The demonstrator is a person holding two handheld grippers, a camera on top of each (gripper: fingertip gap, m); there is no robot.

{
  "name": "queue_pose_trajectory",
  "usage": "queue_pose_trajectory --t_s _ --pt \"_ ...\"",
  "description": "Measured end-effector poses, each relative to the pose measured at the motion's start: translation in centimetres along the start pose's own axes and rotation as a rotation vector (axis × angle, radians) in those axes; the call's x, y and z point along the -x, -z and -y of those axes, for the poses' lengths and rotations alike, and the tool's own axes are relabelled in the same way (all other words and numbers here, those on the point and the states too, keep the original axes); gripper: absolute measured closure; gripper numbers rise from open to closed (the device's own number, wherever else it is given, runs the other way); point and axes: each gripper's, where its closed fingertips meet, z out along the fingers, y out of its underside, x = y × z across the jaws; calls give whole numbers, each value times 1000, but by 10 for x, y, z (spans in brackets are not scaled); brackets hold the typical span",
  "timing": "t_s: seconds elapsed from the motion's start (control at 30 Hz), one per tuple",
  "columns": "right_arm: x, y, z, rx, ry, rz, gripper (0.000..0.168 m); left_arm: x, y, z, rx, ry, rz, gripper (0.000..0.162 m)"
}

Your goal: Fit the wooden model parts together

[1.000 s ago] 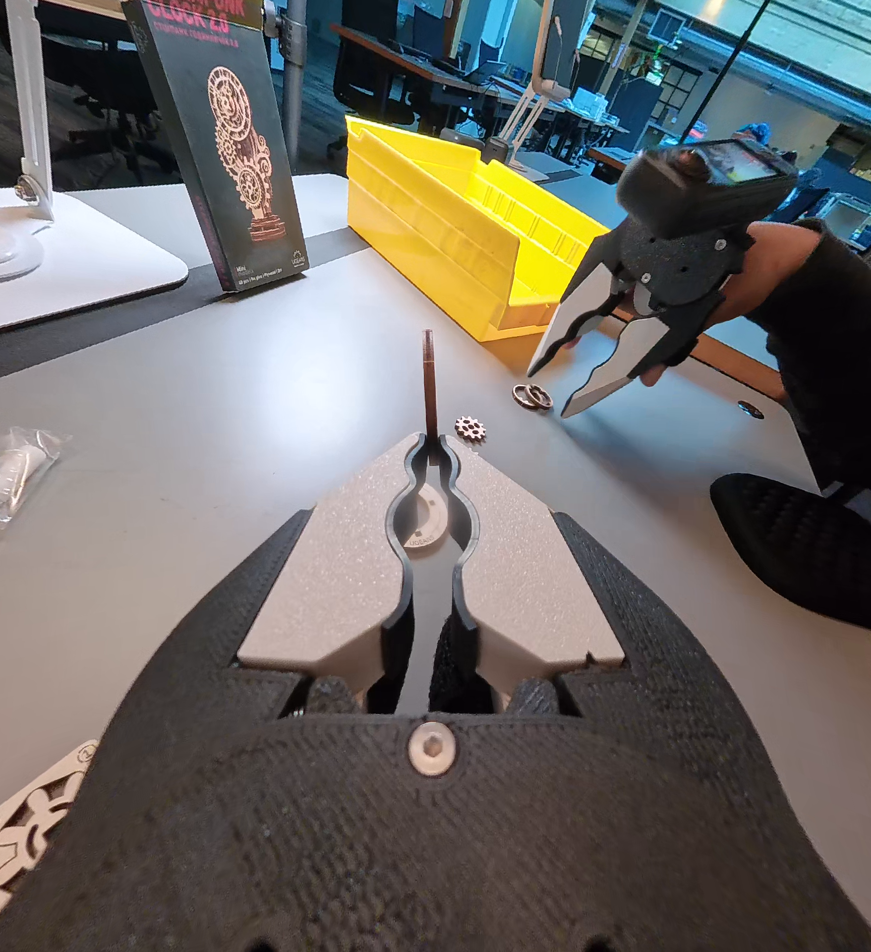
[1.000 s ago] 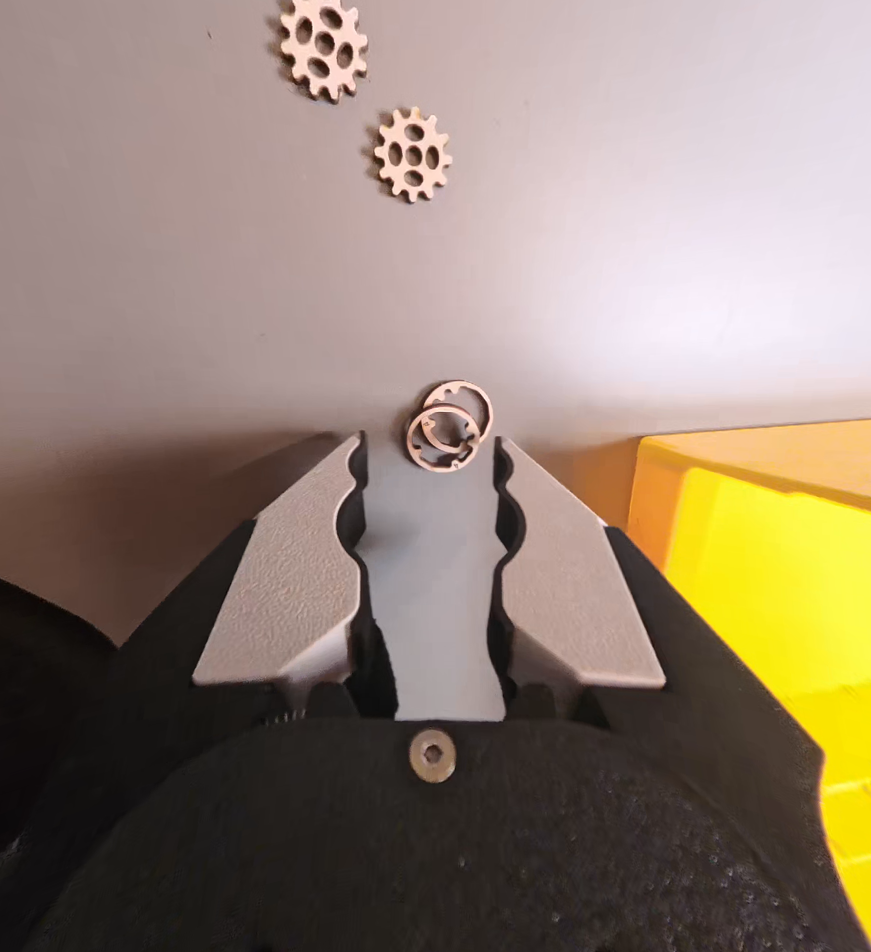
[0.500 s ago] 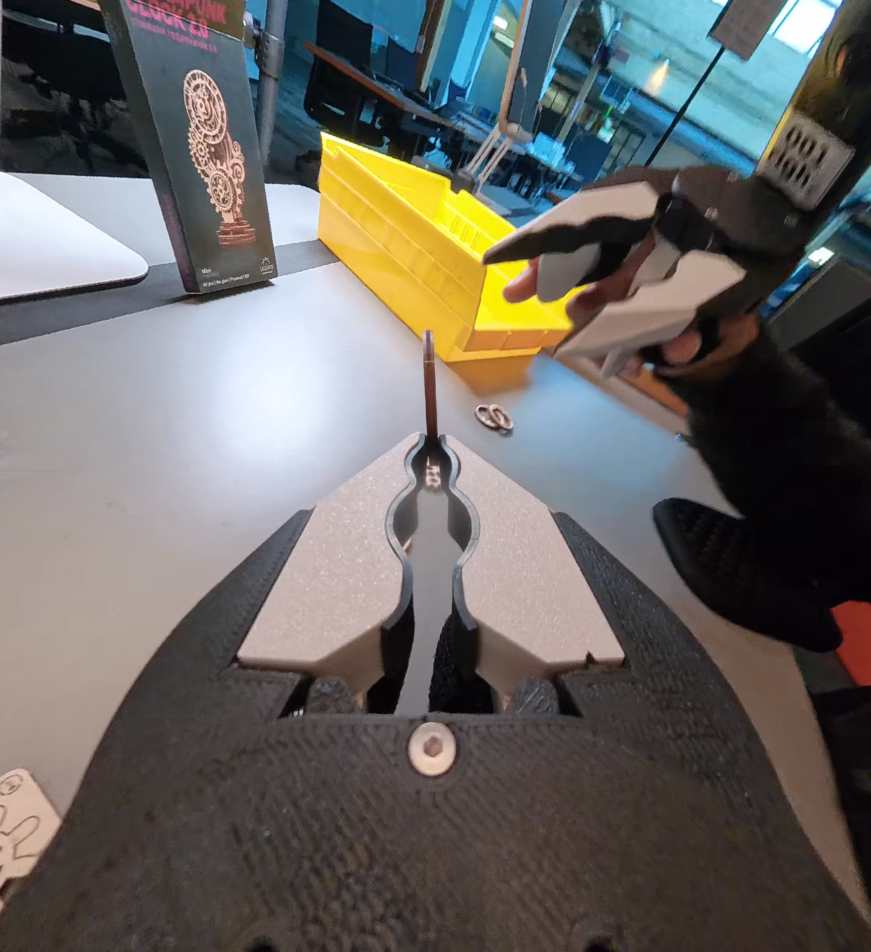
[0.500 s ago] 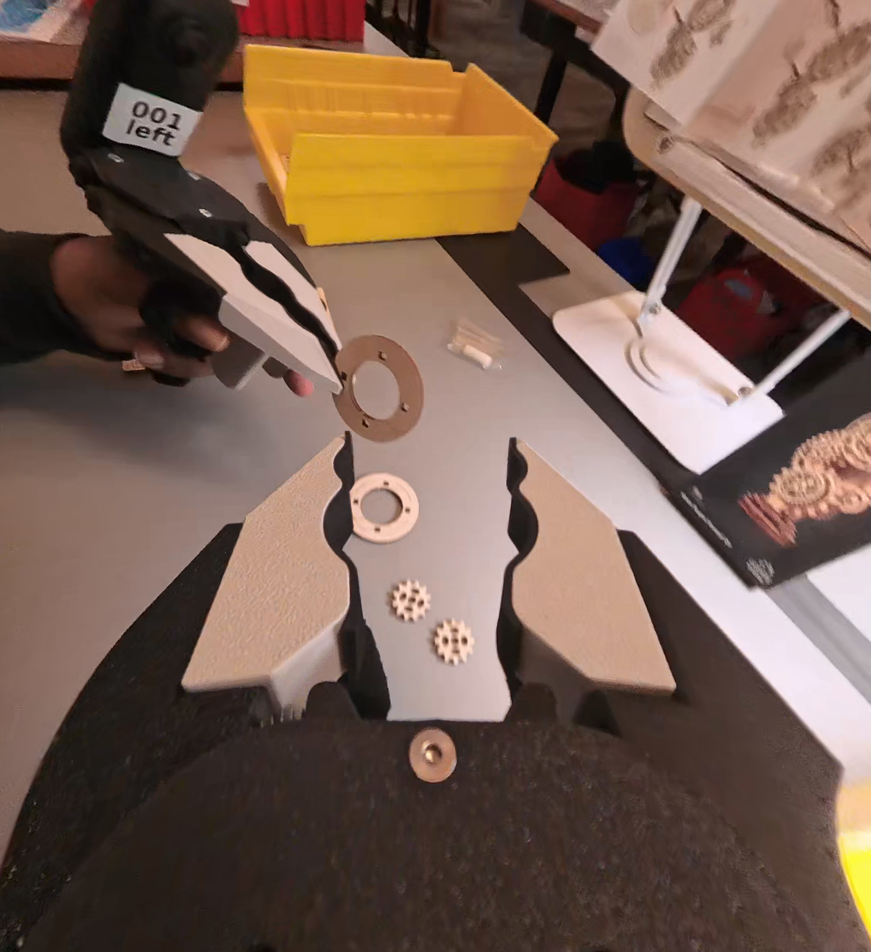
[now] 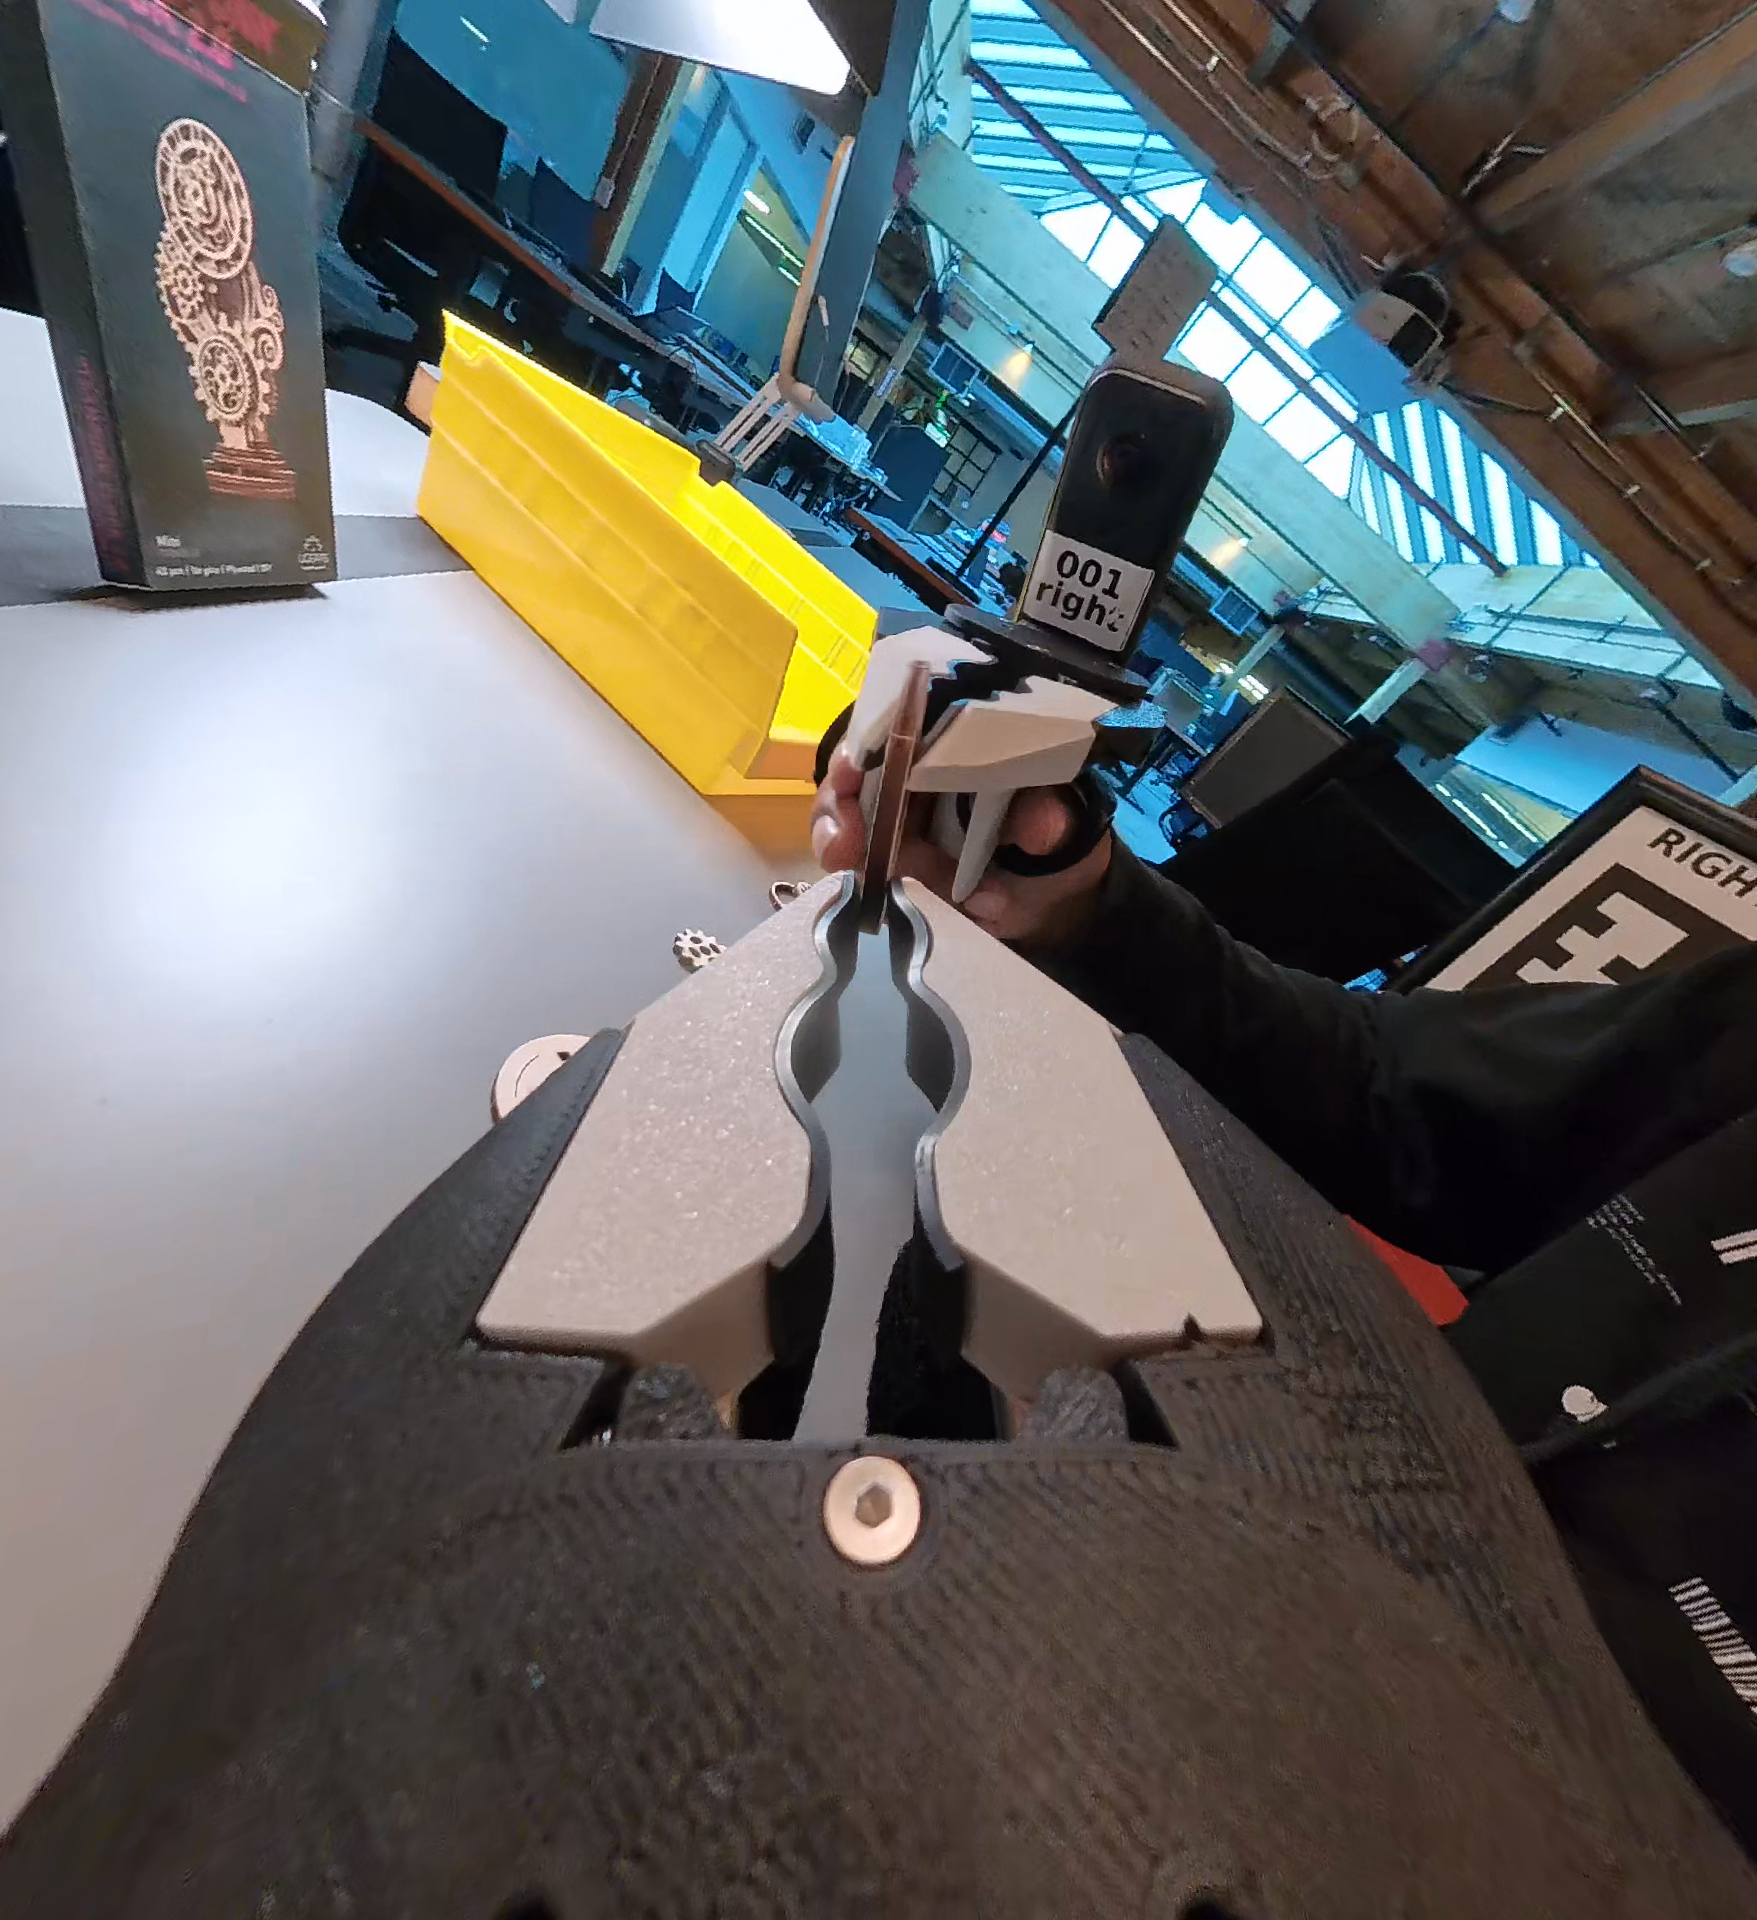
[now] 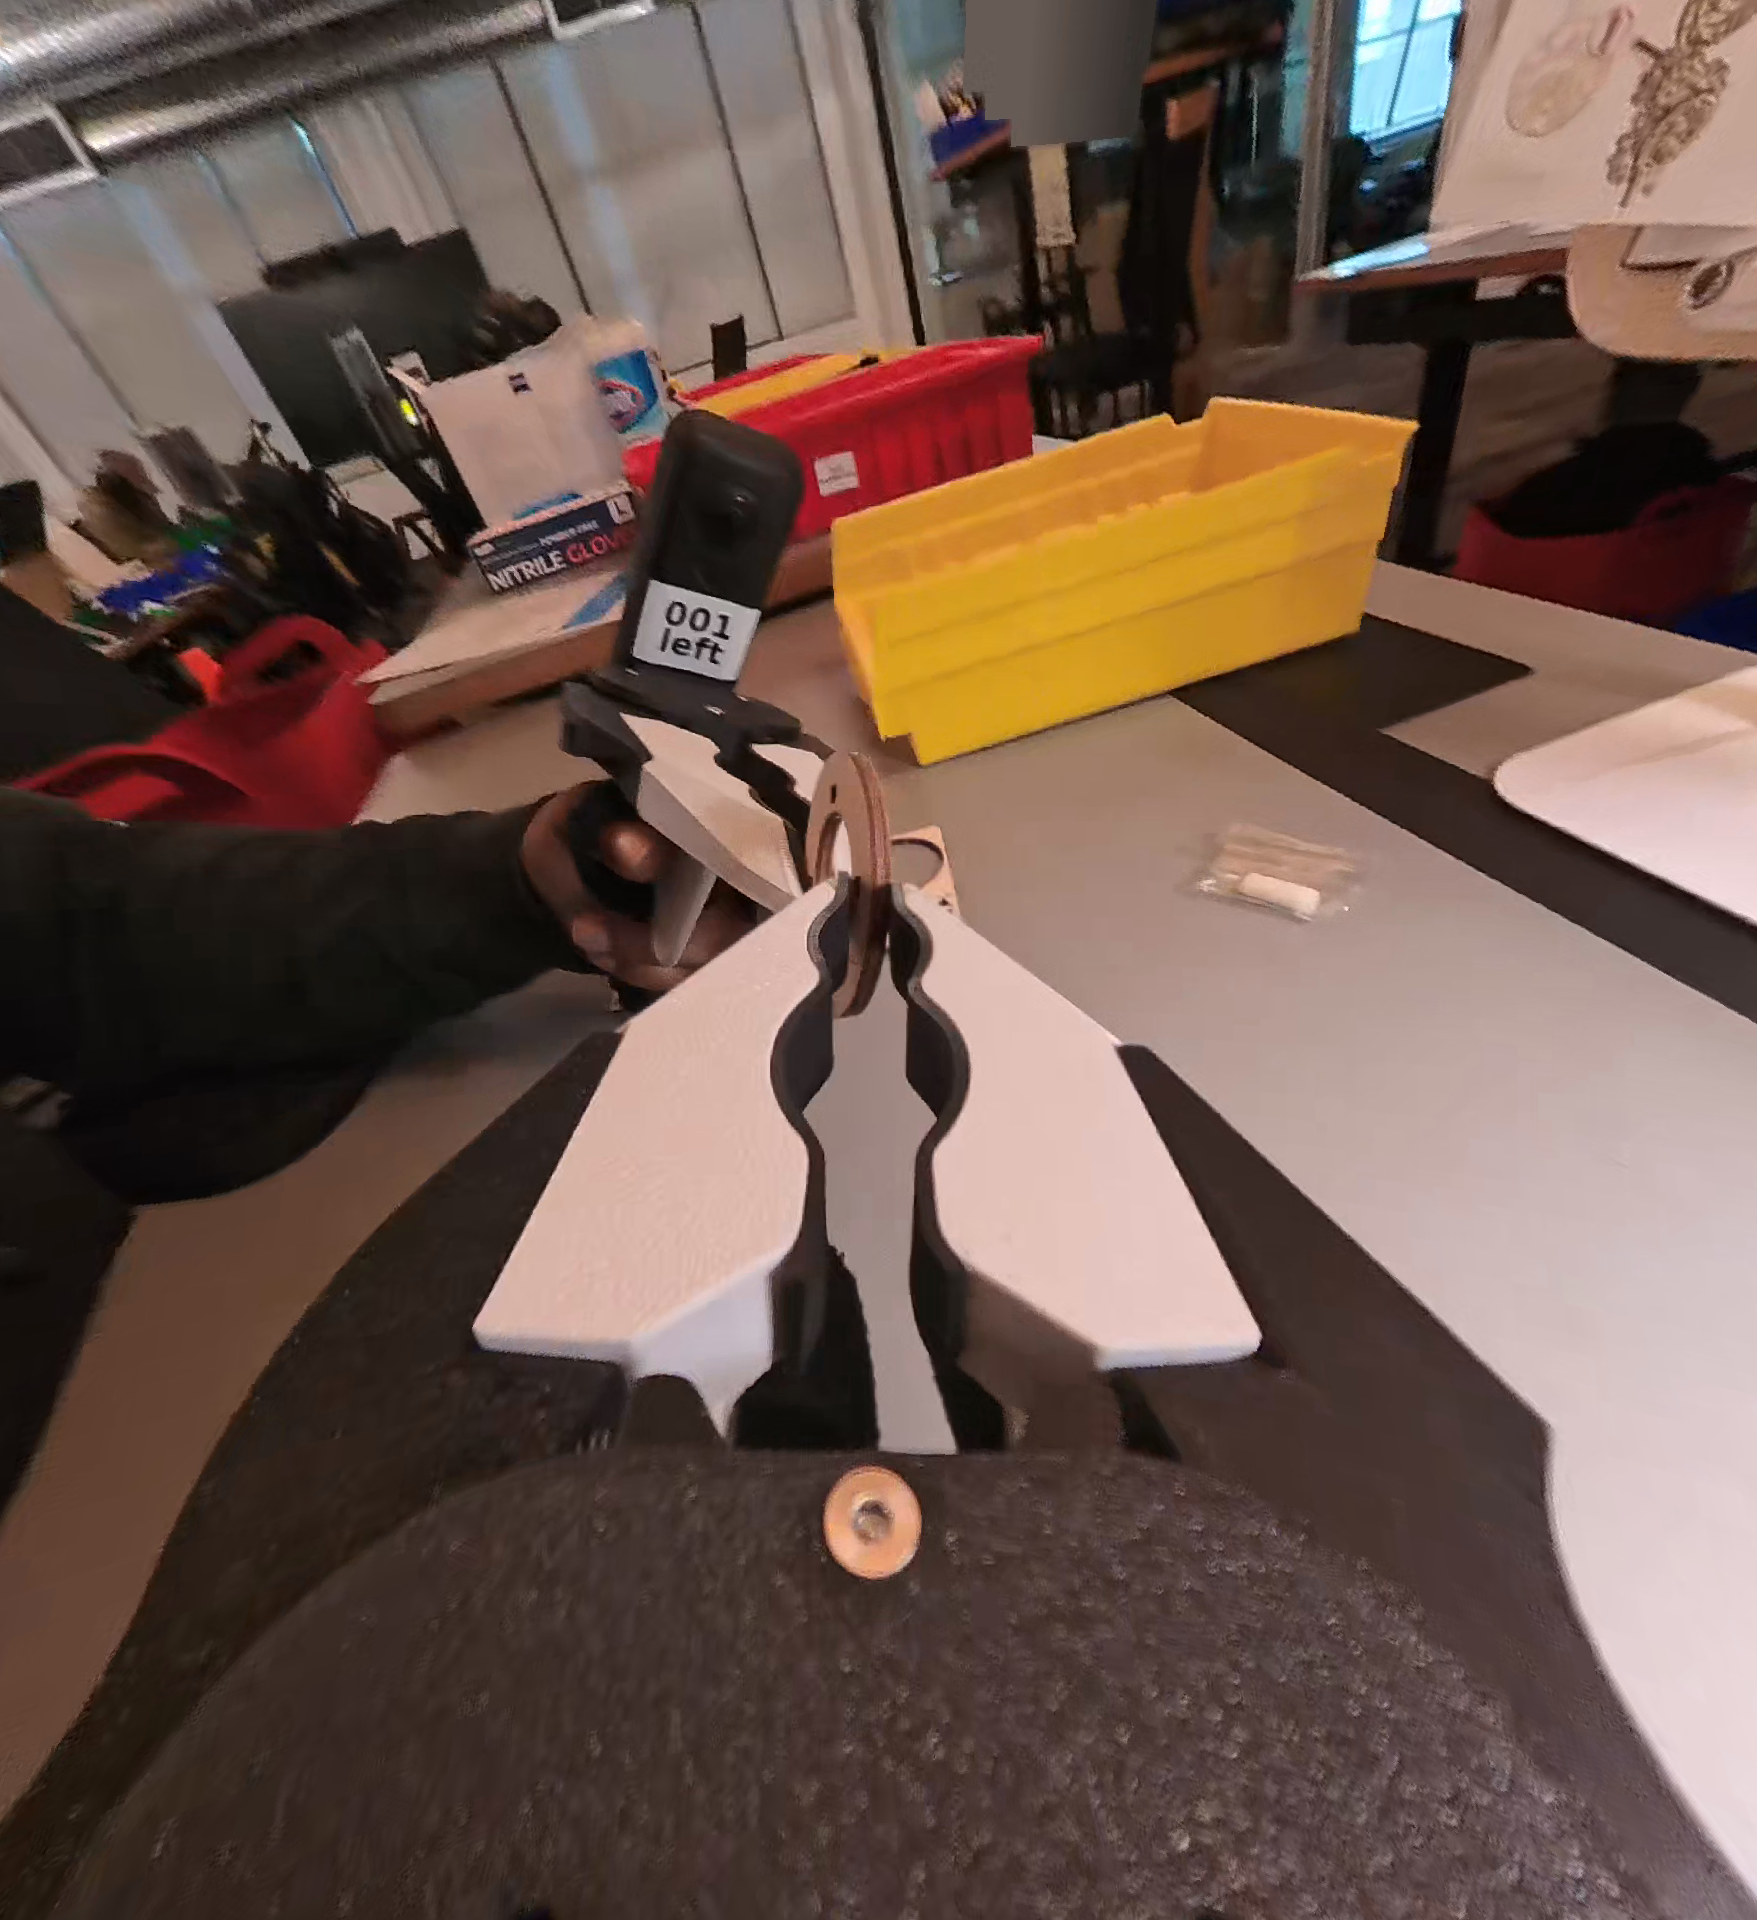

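- Our left gripper [image 5: 872,902] is raised above a grey table [image 5: 230,831], its two pale fingers drawn close together and pinching the lower edge of a flat wooden ring [image 5: 895,774].
- In the left wrist view the ring stands on edge, so we see only a thin brown strip rising from our fingertips.
- Our right gripper [image 6: 861,914] meets it from the opposite side; its fingers are also narrowed and clamp the same wooden ring, whose round outline and small holes show in the right wrist view.
- Both tools grip the ring at once, held in the air between them, tips nearly touching.
- Whether the ring is a single layer or two pressed together, we cannot tell.
- On the table under the left gripper lie a small wooden gear [image 5: 697,945] and, nearer us, a pale wooden disc [image 5: 531,1070] partly hidden by the gripper body.
- A yellow bin [image 5: 625,582] sits farther back on the table, with a dark product box [image 5: 199,312] standing upright to its left.
- In the right wrist view a small clear bag of parts [image 6: 1279,873] lies on the table to the right, well apart from the grippers, and a cut-out wooden sheet [image 6: 931,862] shows just behind the ring.
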Motion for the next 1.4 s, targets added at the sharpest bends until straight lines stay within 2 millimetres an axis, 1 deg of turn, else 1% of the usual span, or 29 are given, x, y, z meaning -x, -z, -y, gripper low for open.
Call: queue_pose_trajectory --t_s 0.07,0.13,0.17,0.23,0.3,0.33,0.4,0.43,0.5,0.53,0.57,0.6,0.67,0.7,0.73,0.77,0.8,0.87,0.9,0.97,1.03,1.23,1.3,1.4 --pt "5 2 6 -16 66 -12 166 -2 -1 2 -12 3 -6 158" --pt "10 6 19 -65 161 -50 168 1 1 6 -33 -2 24 156" --pt "12 8 25 -82 239 -87 168 5 3 9 -52 -5 43 150" --pt "17 11 28 -51 500 -197 168 9 8 17 -103 36 51 142" --pt "13 10 24 35 831 -369 168 4 11 25 -146 113 -8 137" --pt "12 9 19 90 1011 -439 168 0 12 28 -162 150 -51 137" --pt "16 2 10 151 1330 -538 168 -4 11 29 -172 221 -108 133" --pt "20 -4 4 160 1410 -545 168 -4 10 28 -171 251 -123 132" --pt "21 -14 -5 190 1472 -551 168 -6 8 27 -182 311 -160 130" --pt "22 -16 -5 188 1513 -566 168 -5 8 27 -189 338 -171 132" --pt "23 -18 -4 185 1525 -571 168 -4 8 26 -188 356 -170 138" --pt "23 -18 -5 187 1517 -566 168 0 8 24 -184 360 -154 144" --pt "22 -18 -6 181 1513 -572 168 2 8 23 -174 346 -139 146" --pt "22 -18 -6 174 1499 -571 164 2 8 23 -173 334 -135 149" --pt "20 -17 -5 159 1470 -579 158 2 9 24 -179 319 -126 155" --pt "18 -16 -1 133 1423 -592 143 3 10 27 -197 304 -120 157" --pt "19 -15 0 104 1343 -558 128 2 13 30 -218 295 -123 160" --pt "17 -12 3 61 1115 -487 109 4 17 35 -240 275 -106 160" --pt "14 -10 5 44 1024 -465 106 6 19 36 -248 260 -86 160" --pt "10 -6 8 12 870 -422 106 5 21 39 -257 224 -72 160" --pt "6 -4 9 -12 756 -402 108 1 21 40 -258 206 -77 161" --pt "13 -11 4 -32 483 -258 112 -7 12 33 -212 158 -73 161" --pt "14 -12 1 -25 370 -204 129 -9 8 28 -176 124 -66 161" --pt "10 -10 -4 -10 210 -145 142 -10 4 21 -134 73 -45 160"
